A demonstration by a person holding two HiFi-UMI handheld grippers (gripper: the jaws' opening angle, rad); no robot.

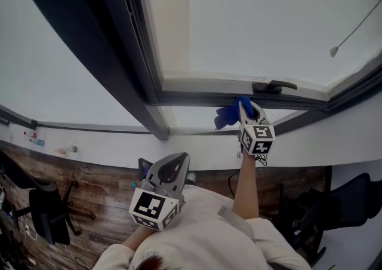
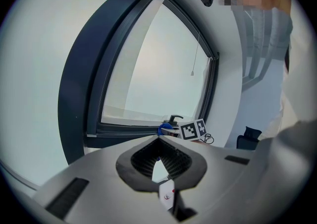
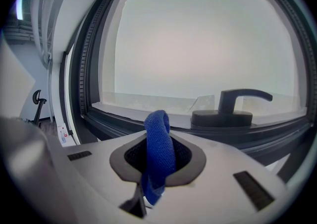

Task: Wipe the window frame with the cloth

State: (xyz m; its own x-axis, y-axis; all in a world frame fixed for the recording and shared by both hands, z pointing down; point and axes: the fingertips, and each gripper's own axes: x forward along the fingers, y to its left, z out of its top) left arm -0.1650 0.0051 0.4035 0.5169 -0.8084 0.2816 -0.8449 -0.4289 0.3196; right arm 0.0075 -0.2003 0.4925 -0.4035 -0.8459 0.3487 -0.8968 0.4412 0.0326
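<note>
A blue cloth (image 1: 227, 114) hangs bunched from my right gripper (image 1: 245, 107), which is shut on it and held up against the dark lower rail of the window frame (image 1: 197, 98), just left of the black window handle (image 1: 273, 87). In the right gripper view the cloth (image 3: 158, 148) stands up in a loop between the jaws of the right gripper (image 3: 157, 134), close before the frame rail (image 3: 124, 121) and the handle (image 3: 237, 106). My left gripper (image 1: 172, 170) hangs low by the person's chest, away from the window. Seen in its own view, the left gripper (image 2: 159, 141) is shut with nothing in it.
A thick dark mullion (image 1: 89, 42) runs diagonally left of the pane. A pull cord with a small weight (image 1: 334, 51) hangs at the right. Small bottles (image 1: 36, 141) lie on the white ledge at the left. Black office chairs (image 1: 48, 209) stand on the wood floor below.
</note>
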